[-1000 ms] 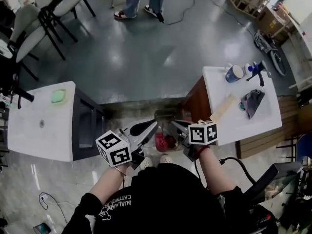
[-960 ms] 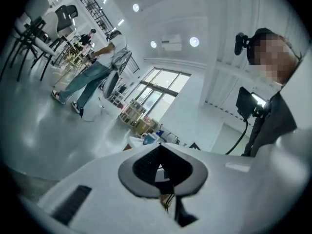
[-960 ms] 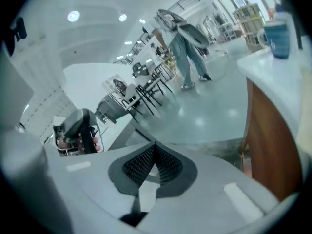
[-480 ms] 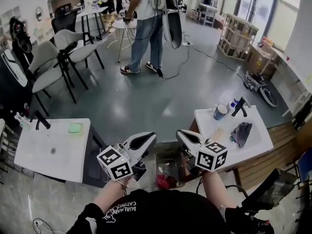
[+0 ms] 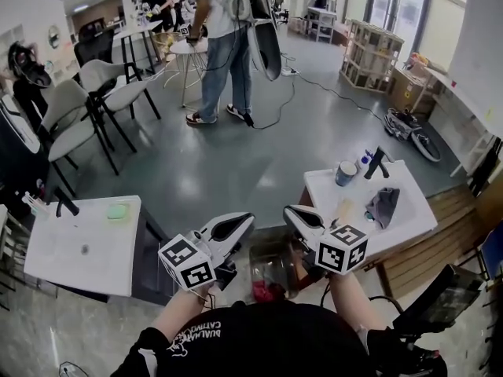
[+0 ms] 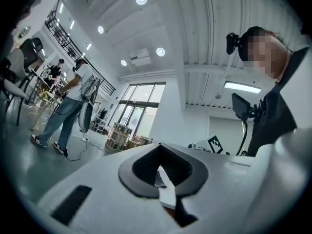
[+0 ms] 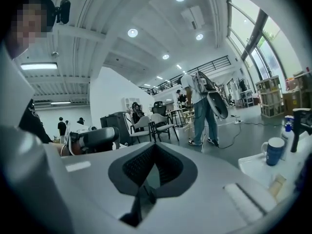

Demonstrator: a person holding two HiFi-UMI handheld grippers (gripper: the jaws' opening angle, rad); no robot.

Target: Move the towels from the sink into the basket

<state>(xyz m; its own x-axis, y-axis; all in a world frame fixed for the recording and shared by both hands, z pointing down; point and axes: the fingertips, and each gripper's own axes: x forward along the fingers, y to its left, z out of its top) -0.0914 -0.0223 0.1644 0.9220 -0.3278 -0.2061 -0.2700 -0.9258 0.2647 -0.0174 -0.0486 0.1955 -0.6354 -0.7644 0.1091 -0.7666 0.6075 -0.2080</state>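
Grey towel point(image 5: 383, 205) on sink top point(image 5: 405, 225): unfetched. My left gripper point(image 5: 245, 220) and right gripper point(image 5: 291, 213): jaws together, empty. Next, I reckon: open right, pinch towel, carry to basket point(image 5: 267, 254).

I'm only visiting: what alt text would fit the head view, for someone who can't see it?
Seen from above, a person holds the left gripper and right gripper side by side, both shut and empty, above a basket and a red towel. A white sink stands at left, a white counter with a grey cloth at right.
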